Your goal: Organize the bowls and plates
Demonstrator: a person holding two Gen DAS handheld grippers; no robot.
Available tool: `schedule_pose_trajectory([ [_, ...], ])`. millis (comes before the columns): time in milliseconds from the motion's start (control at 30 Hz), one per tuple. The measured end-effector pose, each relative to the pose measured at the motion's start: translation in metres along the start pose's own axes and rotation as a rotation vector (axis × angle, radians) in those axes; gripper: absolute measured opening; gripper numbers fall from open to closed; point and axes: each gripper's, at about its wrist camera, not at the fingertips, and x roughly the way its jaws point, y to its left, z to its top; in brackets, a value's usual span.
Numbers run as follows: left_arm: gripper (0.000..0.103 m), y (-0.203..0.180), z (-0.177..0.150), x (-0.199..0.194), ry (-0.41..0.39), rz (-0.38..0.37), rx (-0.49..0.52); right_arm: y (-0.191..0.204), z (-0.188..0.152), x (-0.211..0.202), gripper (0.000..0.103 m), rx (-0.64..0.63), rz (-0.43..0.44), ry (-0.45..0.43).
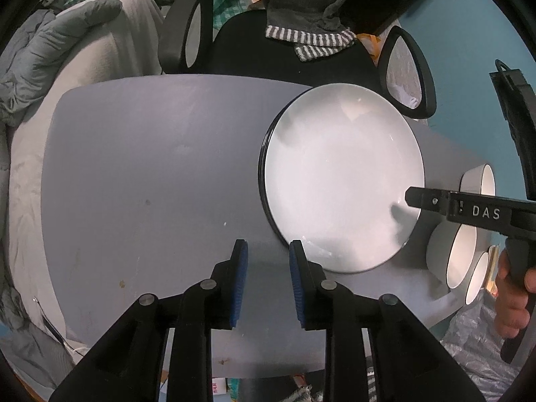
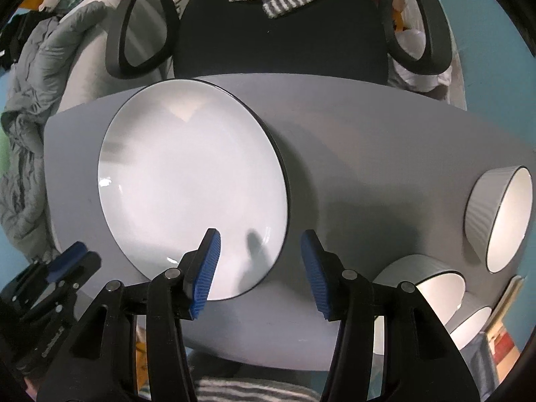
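1. Showing the right gripper [image 2: 259, 269] with its jaws spread wide and nothing between them; its left blue pad hangs over the near rim of the plates [image 2: 187, 181], its right pad over bare table [image 2: 368, 154] just past that rim.
2. The left gripper [image 1: 268, 279] is also spread and empty; the plates [image 1: 341, 177] lie ahead and to its right, the near rim just beside its right pad [image 1: 296, 284].
3. In the left wrist view a doubled dark edge on the plates' left side suggests a stack of two or more; the exact count cannot be told.
4. Three bowls lie to the right of the right gripper: the far bowl [image 2: 502, 217], the middle bowl [image 2: 432, 284] and the near bowl [image 2: 469, 328], the last at the table edge. Whether the near two touch cannot be told.
5. Handling, as a judgement: the plates look glazed, stiff, fairly heavy and breakable, and smooth enough to slip from the pads. The rim is the only place thin enough to pinch; a hold on the near rim, with a pad above and below, seems the sound choice.
6. The bowls look lighter; their upright walls offer a hold over the lip.
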Motion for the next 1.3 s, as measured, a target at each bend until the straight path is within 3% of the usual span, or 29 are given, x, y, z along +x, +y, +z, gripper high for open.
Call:
schedule_pose_trajectory([
  [100, 0.029, 0.0, -0.009, -0.006, -0.011, 0.004, 0.005, 0.0, -0.009, -0.003, 0.051, -0.008, -0.017, -0.028],
  [200, 0.05, -0.003, -0.02, -0.011, -0.03, 0.026, 0.026, 0.001, -0.02, -0.009, 0.06, -0.021, -0.038, -0.057],
  [300, 0.051, -0.006, -0.029, -0.018, -0.051, 0.041, 0.058, 0.003, -0.032, -0.015, 0.065, -0.031, -0.052, -0.092],
  [600, 0.062, -0.009, -0.054, -0.037, -0.093, 0.013, 0.101, 0.003, -0.068, -0.038, 0.067, -0.04, -0.077, -0.168],
  [900, 0.063, -0.02, -0.084, -0.052, -0.134, 0.006, 0.157, 0.004, -0.108, -0.05, 0.068, -0.024, -0.091, -0.227],
  [1300, 0.063, -0.029, -0.111, -0.068, -0.162, -0.003, 0.225, -0.029, -0.163, -0.064, 0.068, 0.08, -0.083, -0.269],
])
